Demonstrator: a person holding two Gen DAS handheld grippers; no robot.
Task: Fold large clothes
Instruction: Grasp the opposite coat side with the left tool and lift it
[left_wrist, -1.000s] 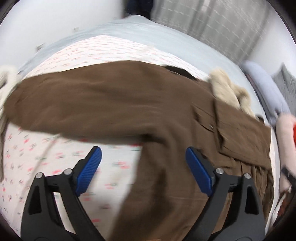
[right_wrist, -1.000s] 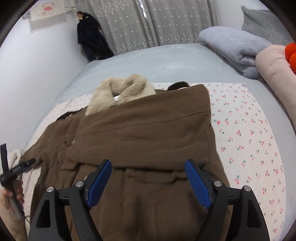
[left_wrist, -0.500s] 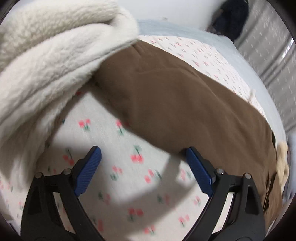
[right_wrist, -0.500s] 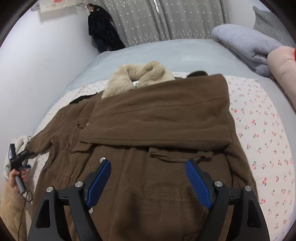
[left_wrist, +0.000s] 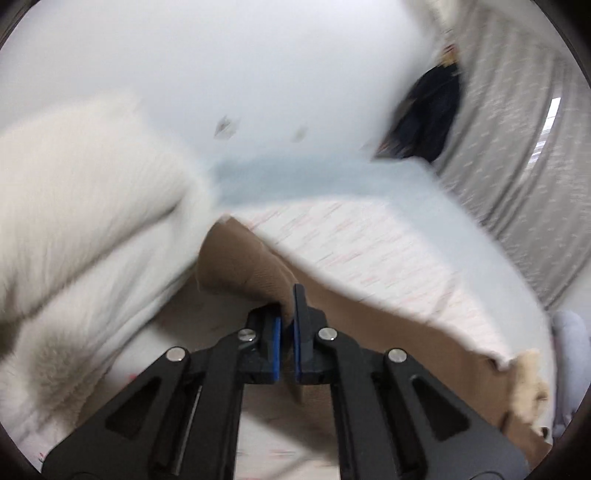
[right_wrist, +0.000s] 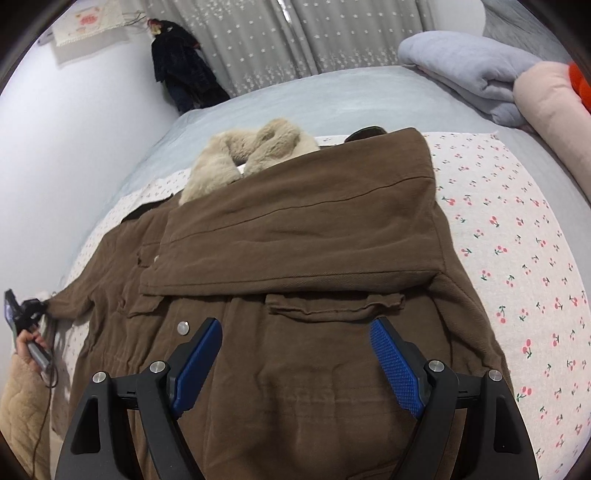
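Note:
A large brown coat (right_wrist: 295, 369) with a cream fur collar (right_wrist: 255, 155) lies spread on the bed. One sleeve (right_wrist: 303, 229) is folded across its chest. The other sleeve (right_wrist: 74, 299) stretches out to the left. There my left gripper (left_wrist: 287, 306) is closing its jaws on the sleeve cuff (left_wrist: 243, 266), and the brown cloth is pinched between the blue pads. In the right wrist view the left gripper (right_wrist: 26, 310) shows small at the sleeve's end. My right gripper (right_wrist: 295, 350) hovers open over the coat's lower front with nothing between its fingers.
A white fleecy blanket (left_wrist: 92, 221) is bunched just left of the cuff. The cherry-print sheet (right_wrist: 517, 240) lies under the coat. A folded grey blanket (right_wrist: 461, 66) and a pink pillow (right_wrist: 546, 110) sit at the far right. A hand (right_wrist: 27, 343) holds the left gripper.
My left gripper swung from over the coat out to the end of the sleeve and went from wide open to shut on the cuff. The right gripper stayed open over the coat.

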